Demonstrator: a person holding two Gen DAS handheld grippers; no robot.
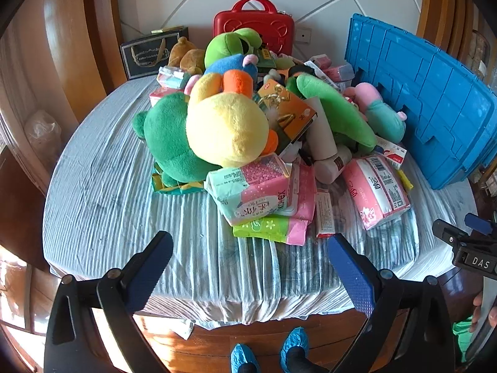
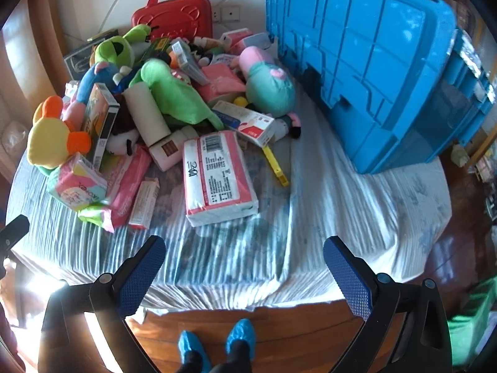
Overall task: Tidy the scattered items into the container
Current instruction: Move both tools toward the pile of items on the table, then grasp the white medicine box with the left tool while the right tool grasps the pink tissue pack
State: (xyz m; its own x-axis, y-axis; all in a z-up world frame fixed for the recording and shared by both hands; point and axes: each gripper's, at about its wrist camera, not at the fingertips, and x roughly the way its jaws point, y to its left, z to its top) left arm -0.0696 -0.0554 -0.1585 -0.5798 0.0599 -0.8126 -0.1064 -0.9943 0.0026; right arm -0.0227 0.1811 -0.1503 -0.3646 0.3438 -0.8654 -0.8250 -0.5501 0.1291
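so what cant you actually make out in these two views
- Blue crate: its inside is hidden in both views; only ribbed outer panels show.
- Red case: lower half hidden behind the green plush, left wrist view.
- Tissue pack: print too small to read, right wrist view.
- Right gripper: cut off by the frame edge, left wrist view.

A bed (image 2: 341, 205) covered with a crinkled pale striped sheet (image 1: 102, 205) carries everything. Ahead of the right tongs (image 2: 245, 275), a pink-and-white tissue pack (image 2: 217, 177) lies flat on the sheet. Farther ahead and to their left sits a heap of soft toys and packets (image 1: 236, 118). Ahead to their right, a blue crate (image 2: 382, 71) rests tipped on its side.
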